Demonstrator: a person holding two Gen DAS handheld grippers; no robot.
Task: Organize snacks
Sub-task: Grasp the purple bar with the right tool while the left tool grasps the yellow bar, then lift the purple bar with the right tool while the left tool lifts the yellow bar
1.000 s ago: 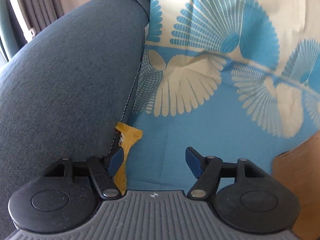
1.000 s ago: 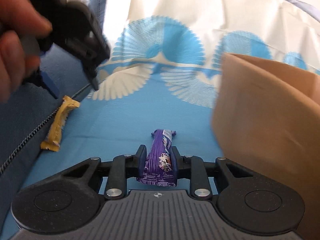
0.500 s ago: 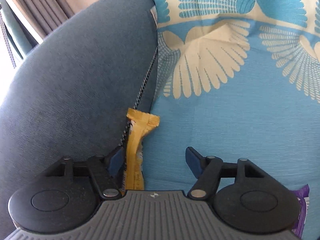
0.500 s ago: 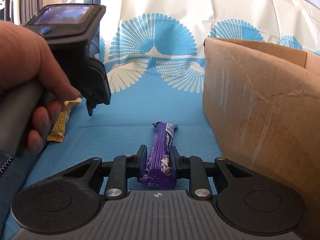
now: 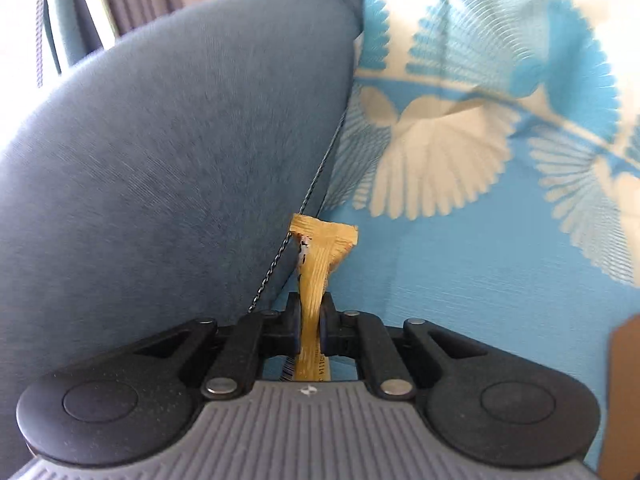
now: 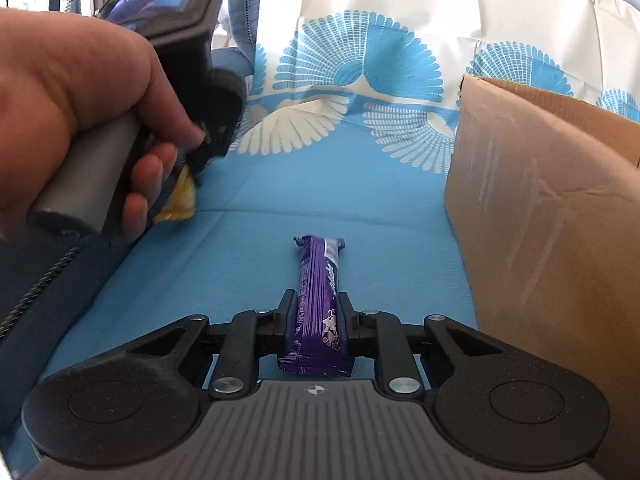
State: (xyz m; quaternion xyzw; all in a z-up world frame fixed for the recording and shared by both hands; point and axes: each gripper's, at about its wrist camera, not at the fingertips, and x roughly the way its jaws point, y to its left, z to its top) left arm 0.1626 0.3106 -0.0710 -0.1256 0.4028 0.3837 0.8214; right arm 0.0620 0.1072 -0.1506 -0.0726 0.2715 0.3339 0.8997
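- Yellow bar (image 5: 316, 280) is pinched thin between my left gripper (image 5: 310, 320) fingers, which just snapped closed on it, right at the seam where the grey cushion (image 5: 168, 160) meets the blue cloth (image 5: 460, 280). Far end sticks out forward, a bit crumpled.
- Purple bar (image 6: 318, 300) is clamped in my right gripper (image 6: 314, 320), fingers nearly all the way in, wrapper running straight ahead over the cloth.
- So both bars are in hand, neither in the box (image 6: 540, 220) yet. It sits just to the right of the purple bar, top open.
- How I'd do this bit: lift both clear of the cloth first, no dragging. The yellow wrapper is close to that cushion zipper (image 5: 304, 208) and could snag.
- Right side goes first I reckon, it's closest. Get over the rim before letting go.
- The hand (image 6: 80, 120) on the left gripper needs room, so I'd stagger the two drops rather than crowd the opening.
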